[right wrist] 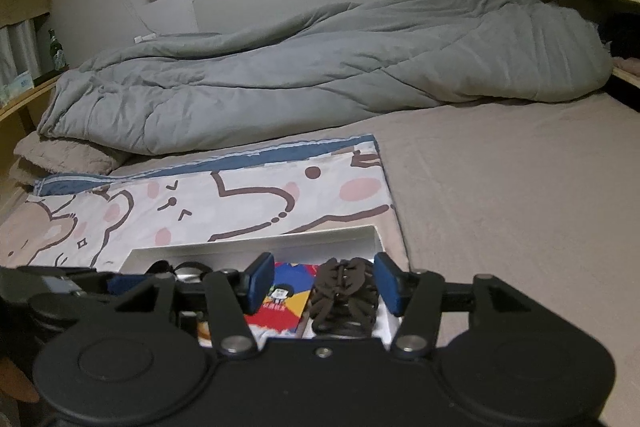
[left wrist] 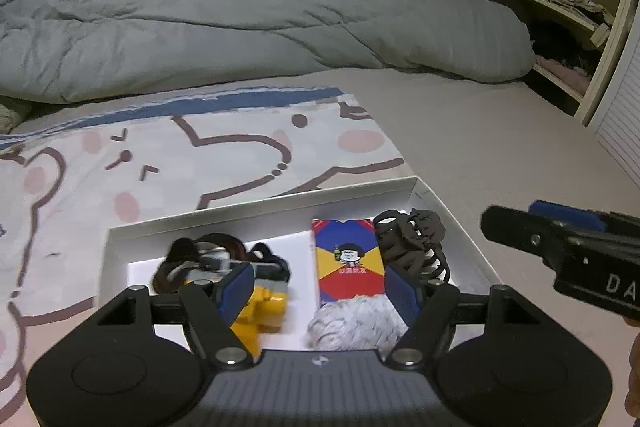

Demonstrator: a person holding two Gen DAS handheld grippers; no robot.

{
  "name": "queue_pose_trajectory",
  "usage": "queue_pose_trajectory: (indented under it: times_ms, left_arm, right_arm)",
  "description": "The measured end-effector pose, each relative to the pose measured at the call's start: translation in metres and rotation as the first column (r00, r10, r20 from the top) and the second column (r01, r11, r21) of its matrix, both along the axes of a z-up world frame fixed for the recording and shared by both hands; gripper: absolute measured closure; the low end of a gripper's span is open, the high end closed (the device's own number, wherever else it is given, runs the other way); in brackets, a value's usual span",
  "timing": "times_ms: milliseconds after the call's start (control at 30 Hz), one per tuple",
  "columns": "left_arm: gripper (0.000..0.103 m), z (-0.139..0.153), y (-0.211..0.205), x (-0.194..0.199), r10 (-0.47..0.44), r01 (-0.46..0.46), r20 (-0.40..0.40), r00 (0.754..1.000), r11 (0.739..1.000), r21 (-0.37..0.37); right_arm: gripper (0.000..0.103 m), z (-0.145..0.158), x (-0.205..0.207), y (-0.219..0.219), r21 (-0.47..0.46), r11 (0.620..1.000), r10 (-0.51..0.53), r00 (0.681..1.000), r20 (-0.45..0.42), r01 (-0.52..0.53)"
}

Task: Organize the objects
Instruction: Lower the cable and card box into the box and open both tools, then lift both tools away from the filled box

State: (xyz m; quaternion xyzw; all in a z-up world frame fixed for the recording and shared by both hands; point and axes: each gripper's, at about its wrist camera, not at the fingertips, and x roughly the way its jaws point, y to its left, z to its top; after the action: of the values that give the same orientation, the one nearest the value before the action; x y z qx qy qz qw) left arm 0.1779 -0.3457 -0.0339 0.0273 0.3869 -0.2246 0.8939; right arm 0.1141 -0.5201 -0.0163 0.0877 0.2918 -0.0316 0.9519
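Two grippers, left [left wrist: 318,291] and right [right wrist: 320,283], are hovering over the box [left wrist: 256,201] on the bed, jaws released, grasping nothing; clip [right wrist: 344,297], card pack [left wrist: 346,261], toy [left wrist: 260,307] are lying inside; withdrawing should be clearing the rim.

Rumpled grey duvet [right wrist: 320,75] along the wall, cartoon-print cloth [left wrist: 160,163] on beige sheet [right wrist: 520,207], clothes on open shelves [left wrist: 560,7].

The white box [left wrist: 256,211] looks like smooth matt card. In it, the colourful pack [left wrist: 348,259] is printed and slightly glossy, the dark hair claw [left wrist: 416,243] matt plastic, the yellow toy [left wrist: 260,311] shiny plastic, and the grey tuft [left wrist: 352,323] perhaps fluffy fur. The quilt [left wrist: 240,27] is soft matt cloth.
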Motion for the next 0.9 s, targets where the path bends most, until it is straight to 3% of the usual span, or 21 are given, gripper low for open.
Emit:
queue_pose_trajectory:
  times_ms: [700,900]
  left_arm:
    - [0.0,0.041,0.08,-0.078,-0.029,0.031,0.07,0.997,0.999,-0.021]
    - [0.0,0.046,0.101,-0.096,-0.031,0.032,0.092,0.995,0.999,-0.011]
  right_arm:
    - [0.015,0.03,-0.092,0.048,-0.048,0.997,-0.055,0.997,0.051,0.057]
    - [0.005,0.032,-0.113,0.067,-0.049,0.996,-0.068,0.996,0.059,0.071]
